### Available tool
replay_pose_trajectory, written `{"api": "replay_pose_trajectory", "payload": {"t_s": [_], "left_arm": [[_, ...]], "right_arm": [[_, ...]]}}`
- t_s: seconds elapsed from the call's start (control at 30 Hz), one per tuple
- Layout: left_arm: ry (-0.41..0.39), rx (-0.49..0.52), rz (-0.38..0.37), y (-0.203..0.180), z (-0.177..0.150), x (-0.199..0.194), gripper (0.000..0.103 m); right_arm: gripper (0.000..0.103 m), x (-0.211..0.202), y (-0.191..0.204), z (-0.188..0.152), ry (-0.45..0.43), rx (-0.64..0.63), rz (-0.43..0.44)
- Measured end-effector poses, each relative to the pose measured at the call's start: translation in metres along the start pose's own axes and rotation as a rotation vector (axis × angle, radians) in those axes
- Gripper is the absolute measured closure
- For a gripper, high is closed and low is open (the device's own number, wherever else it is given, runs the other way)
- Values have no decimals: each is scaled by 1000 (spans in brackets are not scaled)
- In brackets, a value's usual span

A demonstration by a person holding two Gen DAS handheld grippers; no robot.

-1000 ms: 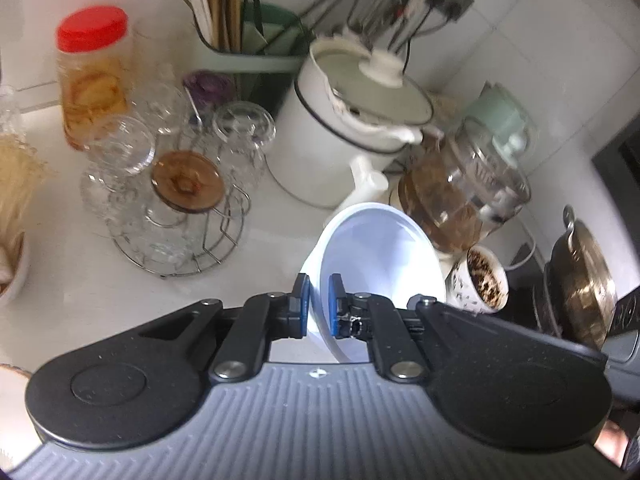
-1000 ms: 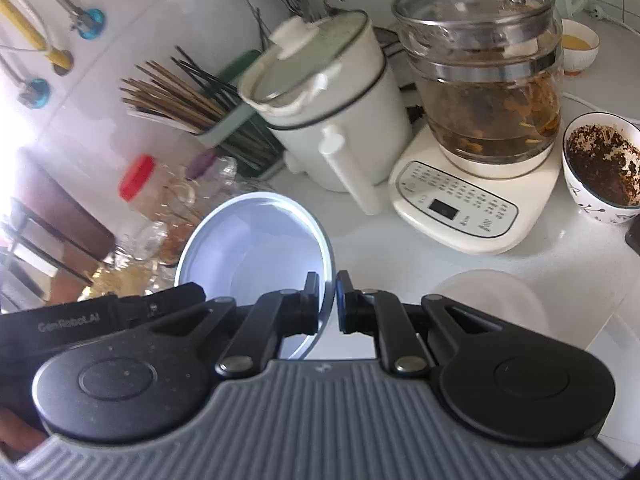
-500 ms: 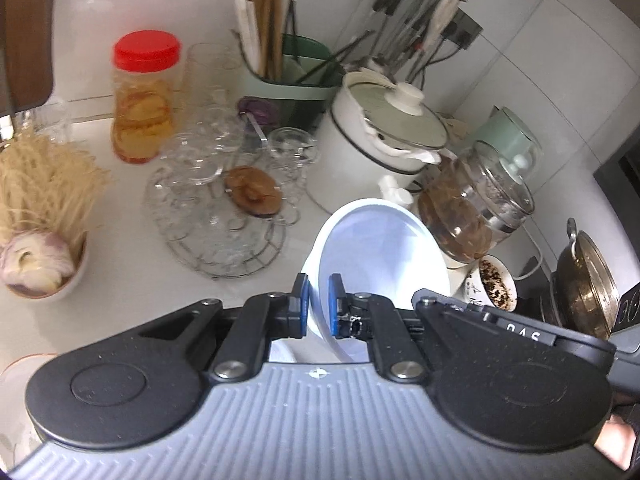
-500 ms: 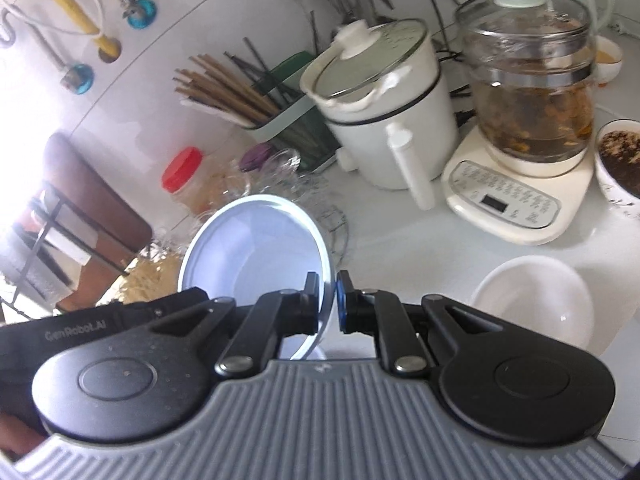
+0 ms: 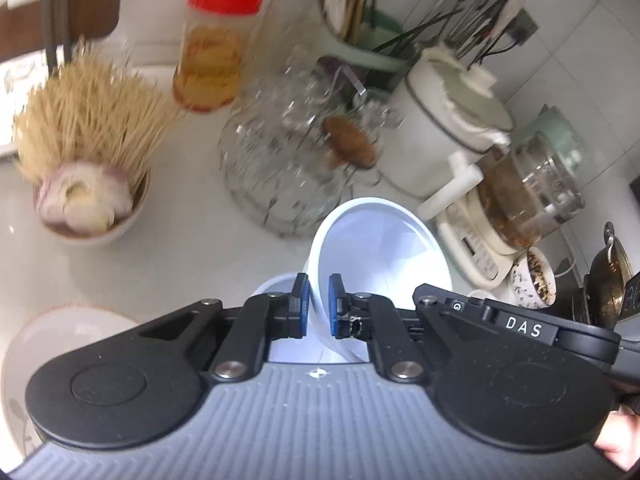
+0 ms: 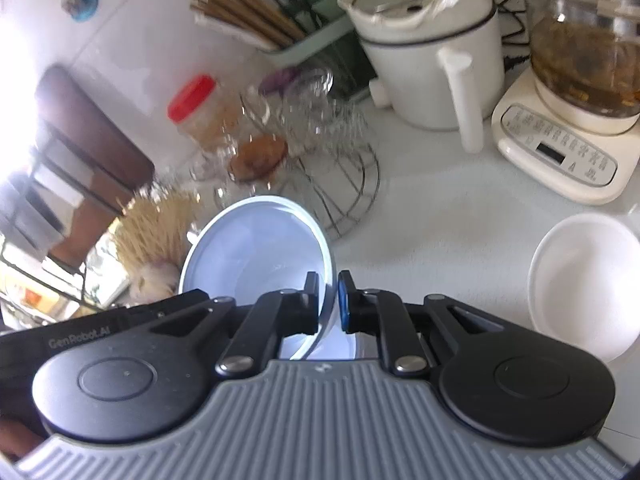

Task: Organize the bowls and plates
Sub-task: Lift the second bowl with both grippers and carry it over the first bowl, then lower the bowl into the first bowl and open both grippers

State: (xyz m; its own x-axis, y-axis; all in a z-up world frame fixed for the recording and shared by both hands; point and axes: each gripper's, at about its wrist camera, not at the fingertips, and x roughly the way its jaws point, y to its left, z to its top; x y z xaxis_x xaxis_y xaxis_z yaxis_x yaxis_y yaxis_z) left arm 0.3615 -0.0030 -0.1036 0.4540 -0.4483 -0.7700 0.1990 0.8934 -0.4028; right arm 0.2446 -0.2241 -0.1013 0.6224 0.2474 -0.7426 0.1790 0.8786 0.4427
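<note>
Left tool (image 5: 318,306): your blue pads sit narrow, pinched on the rim of the pale blue bowl (image 5: 380,248); one pad is outside the wall, one inside.
Bowl, left wrist view: it stands tilted on edge, mouth turned to your right, rising forward from the pads above the white bench (image 5: 180,248).
Under the bowl: a second pale rim (image 5: 276,284) shows just behind your left pad; you cannot tell from here what it belongs to.
Right tool (image 6: 329,300): it grips the same pale blue bowl (image 6: 256,248) on the opposite rim, the wall between its pads; the jaws stand narrow.
Bowl, right wrist view: mouth faces your camera, leaning left of the pads.
Noodle bowl (image 5: 100,216): far left, it holds dry noodles and garlic.
Jar (image 5: 212,48): red lid, yellowish contents, behind the noodle bowl.
Wire rack (image 5: 288,160): clear glasses and a brown lid, blurred.
Chopstick holder (image 6: 296,36): full of chopsticks.
White pot (image 6: 428,52): lidded, contents hidden.
Glass kettle (image 6: 584,40): brown liquid, on its cream base.
White bowl (image 6: 584,284): empty, on the bench at your right, apart from the tool.
</note>
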Motion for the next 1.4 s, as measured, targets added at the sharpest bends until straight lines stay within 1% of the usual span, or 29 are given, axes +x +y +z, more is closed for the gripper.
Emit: {"api": "replay_pose_trajectory", "payload": {"t_s": [0.07, 0.23, 0.53, 0.7, 0.83, 0.87, 0.9, 0.93, 0.97, 1.0, 1.03, 1.17, 1.4], "left_arm": [[25, -29, 4, 8, -4, 5, 91], [55, -22, 43, 16, -15, 16, 91], [91, -10, 88, 22, -22, 27, 91], [123, -16, 89, 25, -21, 32, 91], [122, -9, 90, 25, -20, 30, 89], [122, -10, 88, 25, -20, 30, 84], [121, -11, 87, 26, -20, 29, 81], [121, -11, 88, 26, -20, 29, 72], [117, -8, 90, 27, -20, 27, 64], [110, -5, 91, 27, -21, 26, 62], [107, -3, 91, 28, -21, 24, 61], [82, 22, 93, 27, -18, 13, 61], [10, 97, 68, 10, -6, -14, 61]], "right_arm": [[89, 7, 0, -4, 28, -4, -7], [89, 22, -2, -14, 87, -8, -22], [89, 34, -3, -17, 118, -10, -24], [89, 38, -3, -19, 141, -3, -34], [89, 34, 1, -19, 129, -15, -30], [89, 34, 1, -19, 128, -12, -32], [89, 33, 2, -19, 127, -13, -38], [84, 33, 4, -18, 123, -18, -46], [75, 31, 5, -19, 117, -22, -52], [70, 29, 5, -18, 110, -23, -54], [65, 27, 5, -18, 101, -22, -56], [65, 18, 6, -18, 63, -23, -62], [65, -16, 12, -12, -62, -43, -81]]}}
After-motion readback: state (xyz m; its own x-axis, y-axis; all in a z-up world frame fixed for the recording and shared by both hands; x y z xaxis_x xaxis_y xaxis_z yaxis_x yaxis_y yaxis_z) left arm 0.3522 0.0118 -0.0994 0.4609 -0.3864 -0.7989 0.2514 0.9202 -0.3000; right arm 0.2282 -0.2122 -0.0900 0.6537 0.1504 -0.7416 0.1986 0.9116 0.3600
